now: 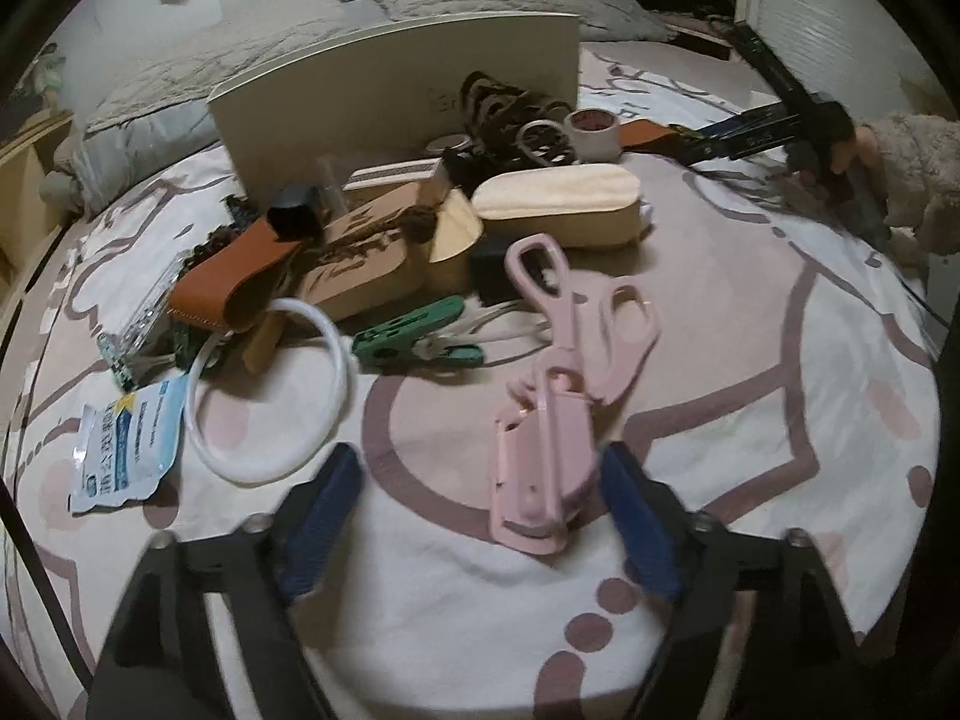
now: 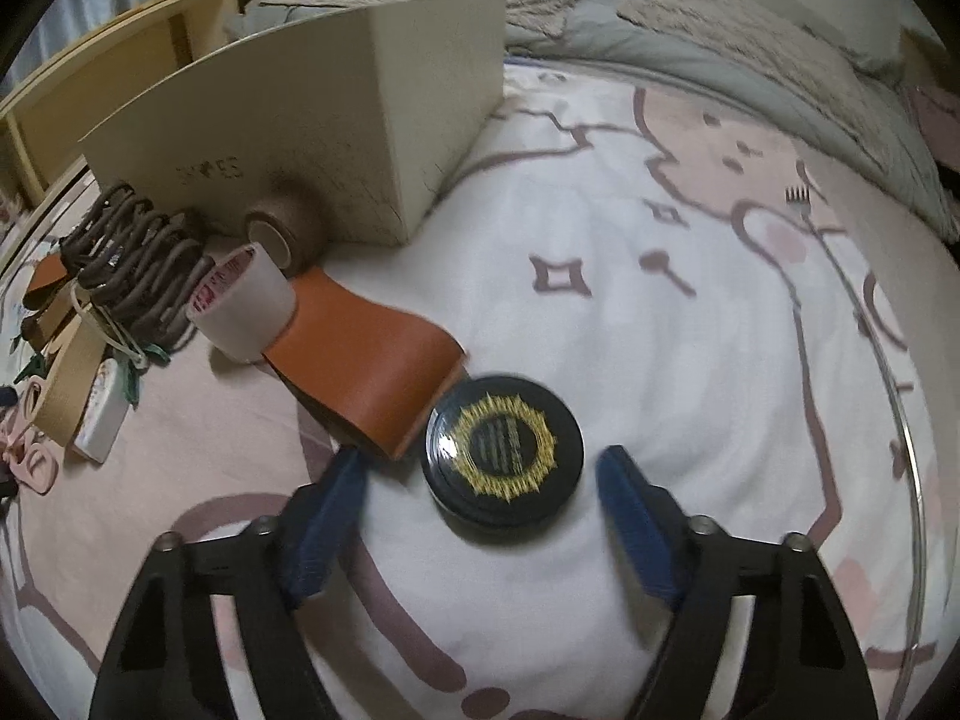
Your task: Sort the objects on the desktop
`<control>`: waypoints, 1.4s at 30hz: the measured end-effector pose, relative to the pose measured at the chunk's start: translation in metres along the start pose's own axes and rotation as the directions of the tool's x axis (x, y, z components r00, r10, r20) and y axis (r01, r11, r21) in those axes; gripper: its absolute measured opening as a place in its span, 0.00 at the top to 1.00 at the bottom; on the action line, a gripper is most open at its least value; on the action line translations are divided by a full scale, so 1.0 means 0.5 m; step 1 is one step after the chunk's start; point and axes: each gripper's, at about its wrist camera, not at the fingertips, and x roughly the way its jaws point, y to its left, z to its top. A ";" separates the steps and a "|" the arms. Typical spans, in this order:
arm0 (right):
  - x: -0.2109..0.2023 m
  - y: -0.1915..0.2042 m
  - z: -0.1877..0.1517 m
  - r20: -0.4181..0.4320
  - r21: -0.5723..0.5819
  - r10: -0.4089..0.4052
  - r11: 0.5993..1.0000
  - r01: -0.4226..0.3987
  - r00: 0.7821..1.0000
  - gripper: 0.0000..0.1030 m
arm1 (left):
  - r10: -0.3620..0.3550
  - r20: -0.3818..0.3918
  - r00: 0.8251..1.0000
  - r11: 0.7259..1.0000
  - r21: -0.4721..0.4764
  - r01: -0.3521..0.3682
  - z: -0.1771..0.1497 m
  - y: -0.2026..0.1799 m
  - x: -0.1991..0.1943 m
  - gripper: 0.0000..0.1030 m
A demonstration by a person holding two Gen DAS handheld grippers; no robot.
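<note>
1. The left gripper (image 1: 480, 510) stands wide open and holds nothing. The pink scissors (image 1: 555, 396) lie on the bedspread (image 1: 750, 360) between its blue pads, sheath end nearest. The right pad sits just beside the sheath; the left pad is well apart from it.
2. The scissors' long axis runs away from the jaws, handles at the far end and splayed. That axis lies roughly along the gripper's line, so a closing would pinch the sheath across its width.
3. Left of the scissors lie a white ring (image 1: 270, 396) and a blue packet (image 1: 126, 450). Beyond are a green clip (image 1: 414, 333), wooden pieces and a tan leather strap (image 1: 234, 282), all in front of the white box (image 1: 396, 84). None of these lies between the jaws.
4. The right gripper (image 2: 483, 510) is partly open and empty. The black tin (image 2: 503, 450) with a gold emblem lies flat between its pads, touching neither as far as I can tell.
5. A tan strap (image 2: 366, 366) touches or just overlaps the tin's far-left edge, near the left pad. I judge it the likeliest thing to get caught.
6. Further left are a tape roll (image 2: 240, 300) and a brown cord coil (image 2: 138, 252) by the box.
</note>
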 end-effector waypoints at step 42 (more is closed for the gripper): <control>0.004 -0.006 -0.013 0.025 -0.032 -0.031 0.999 0.032 0.999 0.50 | -0.119 -0.010 0.993 0.993 -0.022 0.119 0.033 -0.011 -0.015 0.82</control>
